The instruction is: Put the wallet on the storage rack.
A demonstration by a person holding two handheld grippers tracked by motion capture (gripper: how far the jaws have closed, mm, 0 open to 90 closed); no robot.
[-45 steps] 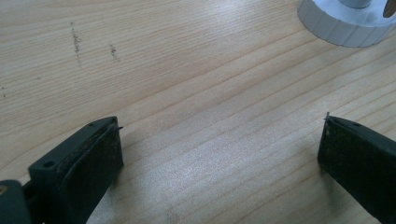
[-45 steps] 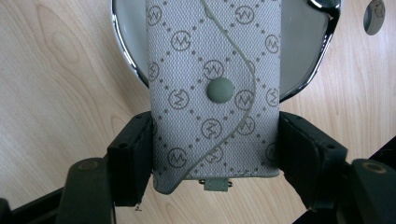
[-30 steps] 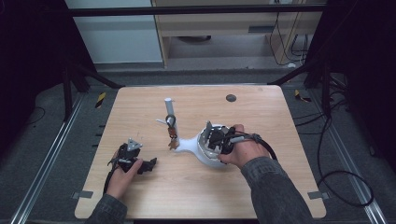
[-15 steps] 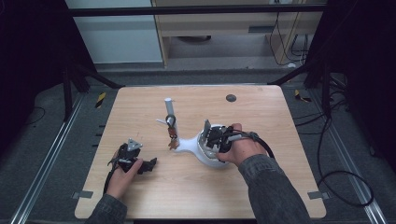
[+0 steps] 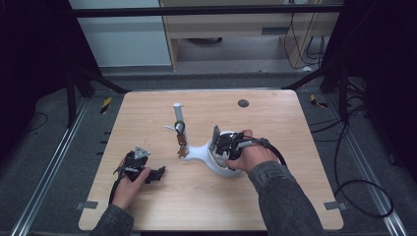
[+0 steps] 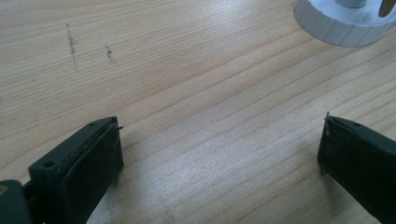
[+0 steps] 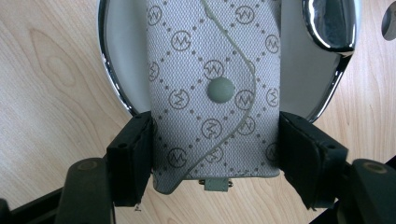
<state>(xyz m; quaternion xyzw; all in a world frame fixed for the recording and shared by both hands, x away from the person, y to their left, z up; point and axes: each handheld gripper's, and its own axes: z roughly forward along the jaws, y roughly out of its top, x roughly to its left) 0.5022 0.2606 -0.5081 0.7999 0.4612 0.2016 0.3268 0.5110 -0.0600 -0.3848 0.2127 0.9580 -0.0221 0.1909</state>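
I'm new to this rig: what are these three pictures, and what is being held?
A person sits at a wooden table with hand-held tongs in each hand. The high view looks down from above; the other two come from cameras riding on the tongs. The left tongs rest open on bare wood. The right tongs are shut on a grey patterned pouch, held over a white dish with a chrome rim. A white stand with keys hanging from it is beside the dish.

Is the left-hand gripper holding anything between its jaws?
No, the left gripper has its jaws wide apart with bare wooden table between them.
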